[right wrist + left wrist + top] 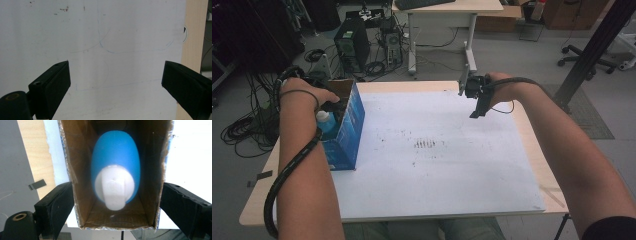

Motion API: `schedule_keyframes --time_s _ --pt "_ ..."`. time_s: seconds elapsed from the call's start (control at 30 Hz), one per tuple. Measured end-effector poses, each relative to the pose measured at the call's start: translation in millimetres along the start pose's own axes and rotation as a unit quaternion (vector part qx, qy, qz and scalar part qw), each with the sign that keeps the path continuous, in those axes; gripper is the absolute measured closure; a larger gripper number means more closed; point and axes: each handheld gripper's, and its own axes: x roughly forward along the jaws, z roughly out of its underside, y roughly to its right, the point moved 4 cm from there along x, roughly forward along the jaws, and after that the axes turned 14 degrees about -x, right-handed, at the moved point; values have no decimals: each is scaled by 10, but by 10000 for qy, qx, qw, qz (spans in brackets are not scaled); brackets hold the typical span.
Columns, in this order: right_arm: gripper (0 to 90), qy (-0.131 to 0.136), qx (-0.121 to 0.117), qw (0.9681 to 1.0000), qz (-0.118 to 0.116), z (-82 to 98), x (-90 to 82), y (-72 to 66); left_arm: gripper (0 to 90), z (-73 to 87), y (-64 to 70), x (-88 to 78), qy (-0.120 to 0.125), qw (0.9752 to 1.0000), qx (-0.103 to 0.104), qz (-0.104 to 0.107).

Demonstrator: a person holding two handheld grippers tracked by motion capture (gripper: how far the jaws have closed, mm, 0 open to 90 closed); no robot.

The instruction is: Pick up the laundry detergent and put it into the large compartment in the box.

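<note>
At the table's left edge: left gripper [117,207] over the open top of a blue cardboard box [347,127]; jaws spread wide, one outside each long wall of the box, close against the walls; whether they press them cannot be told
Box contents: blue bottle [115,166] with a white cap [113,188] standing inside, seen from above in the left gripper view; cap blurred
Box position: upright on the white sheet [437,150] near its left border; top flaps open
Left hand [304,92]: over the box's far end, wrist bent down; forearm runs in from the bottom left, black cable [287,175] trailing along it
Right gripper [116,87]: jaws wide apart, nothing between them; bare white sheet with faint pen lines below
Right hand [499,87]: raised near the table's far right corner, well apart from the box; gripper pointing down
Table [557,200]: light wood, sheet covering most of it
</note>
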Motion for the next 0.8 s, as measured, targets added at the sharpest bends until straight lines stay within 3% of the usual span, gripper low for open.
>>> schedule_keyframes --time_s 0.43,0.8 --pt "85 -14 29 10000 -4 -3 1 -1 44 16 86 -128 113 9993 339 51" --pt "80 -65 76 9999 9 25 -47 0 46 31 173 -313 258 9976 638 67"
